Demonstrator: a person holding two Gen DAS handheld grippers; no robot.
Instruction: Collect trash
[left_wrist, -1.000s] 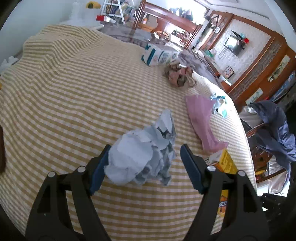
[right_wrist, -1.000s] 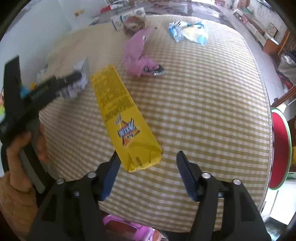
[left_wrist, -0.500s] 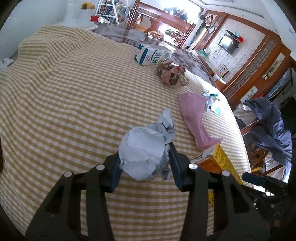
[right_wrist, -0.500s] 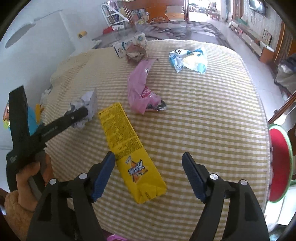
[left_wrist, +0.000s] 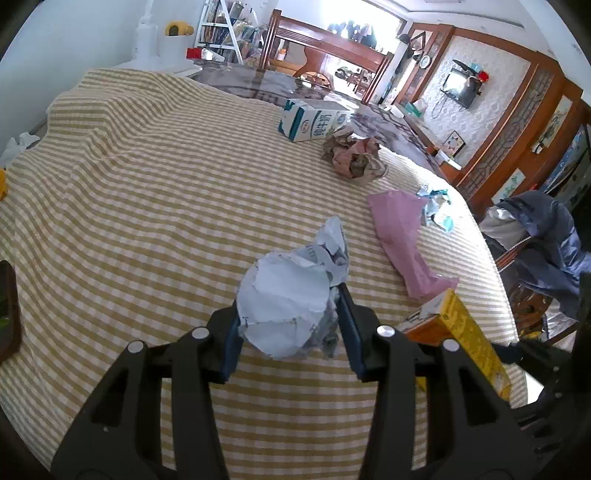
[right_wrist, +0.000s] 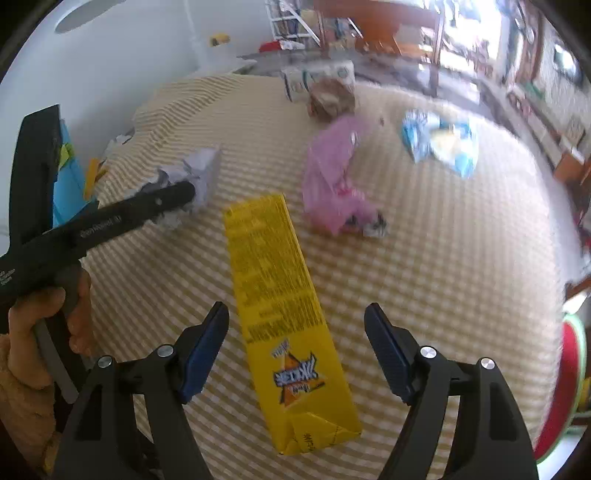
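Meanwhile, a crumpled white paper wad was clenched between the blue pads of the left tool, over the yellow-and-white checked cloth that covered the desk. In the right wrist view the same wad was seen at the tip of the left tool, which was gripped by the person's left hand. The right tool was held released, its jaws spread wide on either side of a yellow carton that lay flat on the cloth, with neither pad touching it. Beyond the carton a pink bag was lying, and a blue-and-white wrapper was seen farther right. At the far edge a milk carton was lying on its side, with a crumpled brown paper ball just beside it.
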